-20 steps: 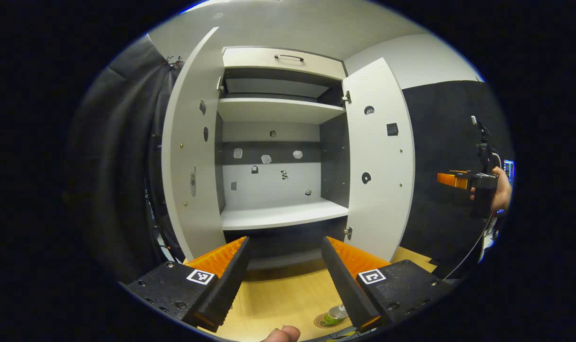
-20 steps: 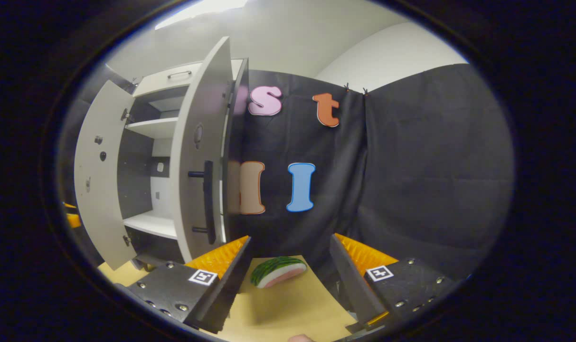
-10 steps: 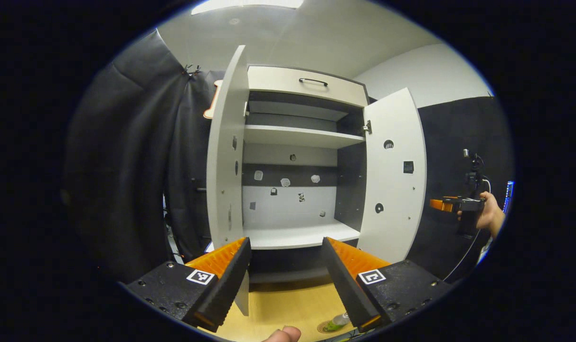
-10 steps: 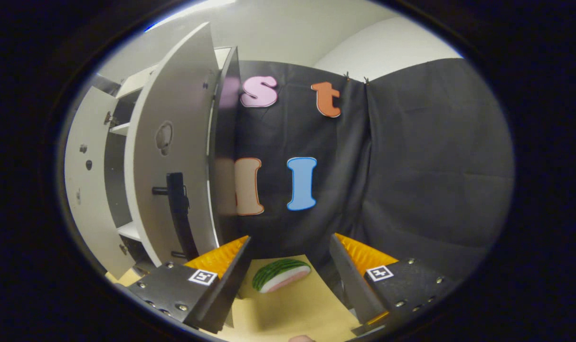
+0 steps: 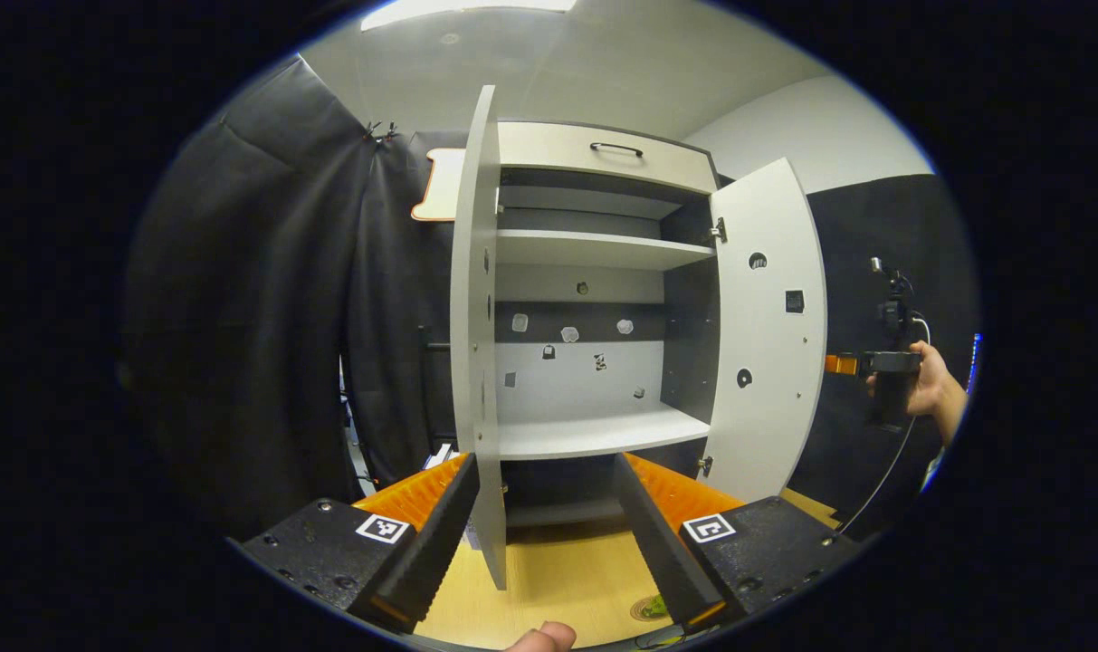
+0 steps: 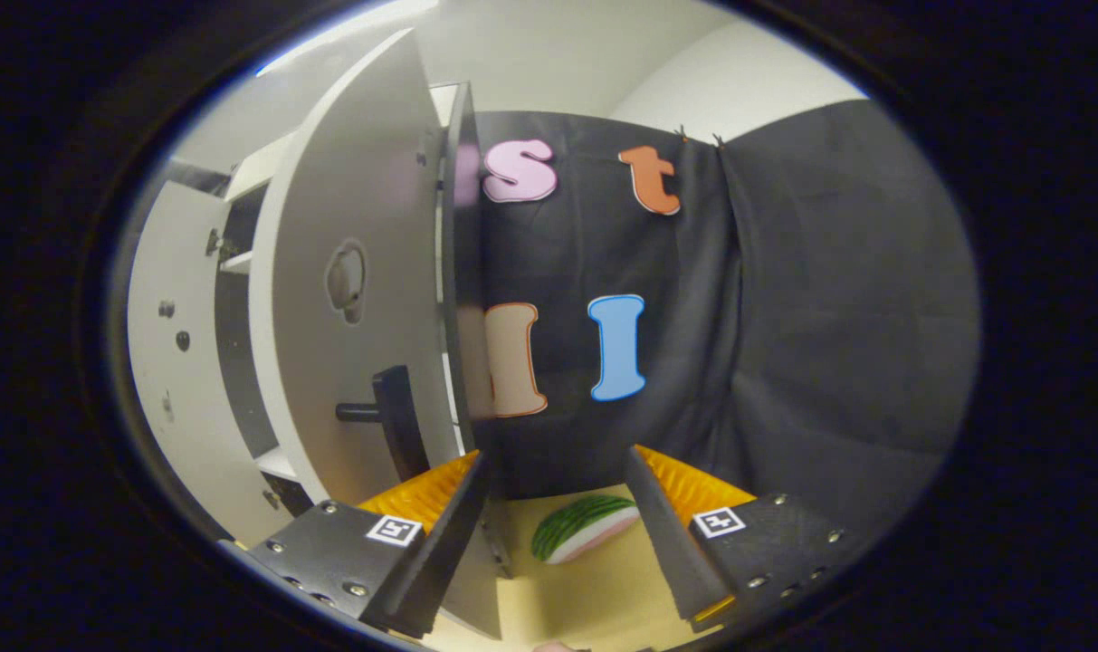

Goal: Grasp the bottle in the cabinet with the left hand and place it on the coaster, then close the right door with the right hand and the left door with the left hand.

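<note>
In the left gripper view, the left door is being seen nearly edge-on, standing open in front of the cabinet, whose white shelves are lying bare. The left gripper is being held with its fingers spread wide and nothing between them, over the wooden table. Just beside its right finger, at the near edge of the table, the bottle is being shown standing on the coaster, mostly hidden by that finger. Farther right, the right door is being held open, and beyond it the right gripper is being gripped by a hand.

In the right gripper view, the left door is being seen at far left, and the right door with its black handle is being shown close by. The right gripper is being kept spread apart and empty, its left finger just beside the door's outer face; contact cannot be told. A watermelon slice is lying on the table between the fingers, farther off.
</note>
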Action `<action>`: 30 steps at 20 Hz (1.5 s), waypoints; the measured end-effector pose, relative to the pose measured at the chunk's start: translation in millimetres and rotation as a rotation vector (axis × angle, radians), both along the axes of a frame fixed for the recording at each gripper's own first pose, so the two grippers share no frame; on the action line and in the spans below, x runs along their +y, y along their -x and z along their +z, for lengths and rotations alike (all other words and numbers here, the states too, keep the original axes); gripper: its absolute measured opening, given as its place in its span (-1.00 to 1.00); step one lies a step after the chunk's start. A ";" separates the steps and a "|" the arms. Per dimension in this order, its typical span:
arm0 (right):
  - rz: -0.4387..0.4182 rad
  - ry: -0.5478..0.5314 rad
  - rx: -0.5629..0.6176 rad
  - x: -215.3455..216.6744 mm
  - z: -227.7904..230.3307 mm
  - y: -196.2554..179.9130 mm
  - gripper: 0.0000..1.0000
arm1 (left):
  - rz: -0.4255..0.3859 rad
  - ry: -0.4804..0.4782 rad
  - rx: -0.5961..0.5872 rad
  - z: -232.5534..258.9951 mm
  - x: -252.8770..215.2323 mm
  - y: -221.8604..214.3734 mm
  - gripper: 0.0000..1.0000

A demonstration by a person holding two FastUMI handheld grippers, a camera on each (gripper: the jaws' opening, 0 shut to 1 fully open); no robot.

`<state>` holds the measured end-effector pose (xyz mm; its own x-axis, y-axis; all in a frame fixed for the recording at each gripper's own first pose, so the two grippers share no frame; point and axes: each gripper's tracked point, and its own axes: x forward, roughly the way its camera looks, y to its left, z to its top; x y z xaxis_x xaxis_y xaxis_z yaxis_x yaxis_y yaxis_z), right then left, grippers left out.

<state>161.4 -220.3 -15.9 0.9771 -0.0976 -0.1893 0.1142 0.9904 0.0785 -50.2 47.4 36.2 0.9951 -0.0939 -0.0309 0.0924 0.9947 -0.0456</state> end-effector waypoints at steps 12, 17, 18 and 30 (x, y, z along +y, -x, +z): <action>0.091 -0.011 0.005 52.7 3.7 4.4 0.84 | 0.023 0.035 -0.016 9.7 -1.2 -4.2 0.89; 0.139 -0.022 -0.013 81.5 3.5 0.1 0.85 | 0.061 0.015 -0.037 8.5 3.9 0.6 0.89; 0.140 -0.016 -0.014 84.3 2.4 0.3 0.85 | 0.063 0.018 -0.036 7.8 3.7 2.2 0.89; 0.193 0.012 -0.013 135.9 -8.4 -16.7 0.72 | 0.125 0.022 0.008 -9.9 28.8 7.8 0.89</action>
